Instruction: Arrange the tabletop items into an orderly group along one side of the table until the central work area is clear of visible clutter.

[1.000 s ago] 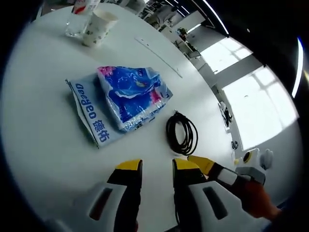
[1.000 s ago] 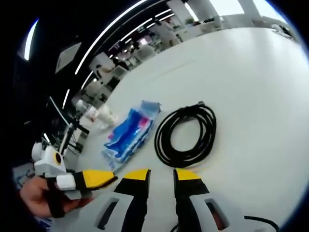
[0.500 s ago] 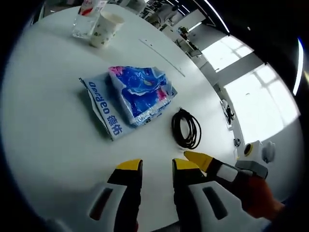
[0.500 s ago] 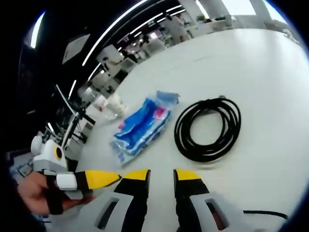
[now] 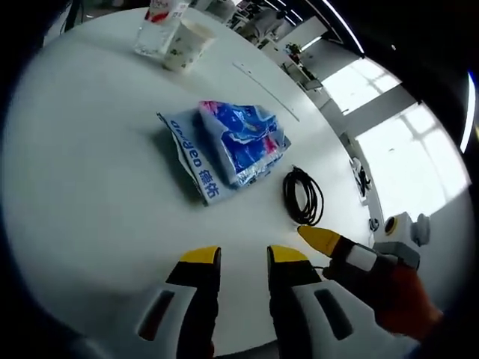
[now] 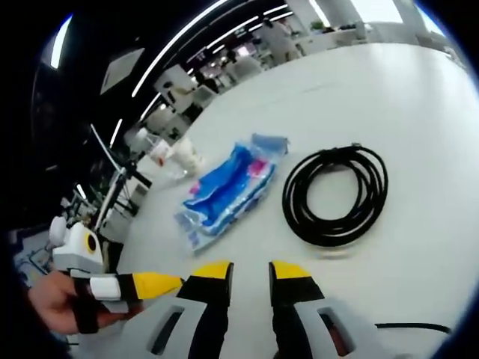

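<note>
Risk first: black cable coil [image 6: 337, 196] lies loose on the white bench [image 6: 419, 112], so a pinch on one loop would probably drag the rest out and uncoil it across the centre. Blue plastic packs [image 5: 228, 146] look soft and slippery and sit stacked, one on another; a grip on the upper one alone may slide it off and leave the lower behind. Paper cup [image 5: 185, 45] and clear glass [image 5: 156, 34] stand together at the far bench edge, and a careless push of the packs toward them could tip either.

Left hand-held gripper [image 5: 243, 258]: jaws at a narrow gap, nothing between them, hovering above bare bench short of the packs. Right hand-held gripper [image 6: 251, 271]: same narrow gap, empty, aimed at the coil, not touching it. Items sit spread across the middle; no grouping done yet, by my judgement.
</note>
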### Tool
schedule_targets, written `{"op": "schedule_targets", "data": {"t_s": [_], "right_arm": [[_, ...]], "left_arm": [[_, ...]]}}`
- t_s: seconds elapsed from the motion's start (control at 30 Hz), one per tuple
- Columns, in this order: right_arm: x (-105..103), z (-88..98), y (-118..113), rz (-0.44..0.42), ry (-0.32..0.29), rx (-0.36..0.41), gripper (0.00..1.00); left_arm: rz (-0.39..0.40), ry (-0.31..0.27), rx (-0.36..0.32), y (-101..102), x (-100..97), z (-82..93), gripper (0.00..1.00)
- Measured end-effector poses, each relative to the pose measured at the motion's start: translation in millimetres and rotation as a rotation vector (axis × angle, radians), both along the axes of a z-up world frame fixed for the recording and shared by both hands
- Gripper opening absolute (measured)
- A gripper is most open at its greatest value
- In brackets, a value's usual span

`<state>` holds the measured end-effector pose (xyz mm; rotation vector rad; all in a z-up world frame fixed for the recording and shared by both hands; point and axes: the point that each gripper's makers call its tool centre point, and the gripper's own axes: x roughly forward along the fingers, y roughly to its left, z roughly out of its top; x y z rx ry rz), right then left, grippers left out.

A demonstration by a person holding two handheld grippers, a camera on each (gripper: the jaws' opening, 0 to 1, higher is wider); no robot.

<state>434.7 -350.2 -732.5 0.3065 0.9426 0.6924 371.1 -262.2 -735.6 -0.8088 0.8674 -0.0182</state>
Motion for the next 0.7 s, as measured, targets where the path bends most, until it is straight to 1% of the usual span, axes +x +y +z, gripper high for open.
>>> {"op": "schedule_targets", "data": {"t_s": [0.17,0.3,0.4,0.5,0.57,0.7], "right_arm": [[13.7,1.8,-7.6,0.002,-0.017,-0.015,0.17],[29.7,3.5,-13.2,-0.011,-0.020,-0.021,0.17],[42.5,8.5,-14.6,-0.015,-0.035,-0.025,0.17],[58.0,10.5,-14.4,-0.014,-0.046,-0.033,0.17],[69.2,13.3,-12.7,-0.006,-0.057,-0.040,0.17],[91.0,14.7,-7.5,0.028,-0.081,-0.067,0.17]], "left_arm": [[0.056,0.008,0.010,11.2,-0.5,-2.8,0.22],[0.096,0.033,0.016,17.6,-2.9,-8.2,0.21],[0.121,0.028,0.007,21.5,-0.3,-9.6,0.21],[0.142,0.018,0.017,25.8,4.2,-9.2,0.21],[0.159,0.015,0.035,31.5,7.2,-9.3,0.21],[0.202,0.004,0.035,40.8,14.9,-9.8,0.21]]}}
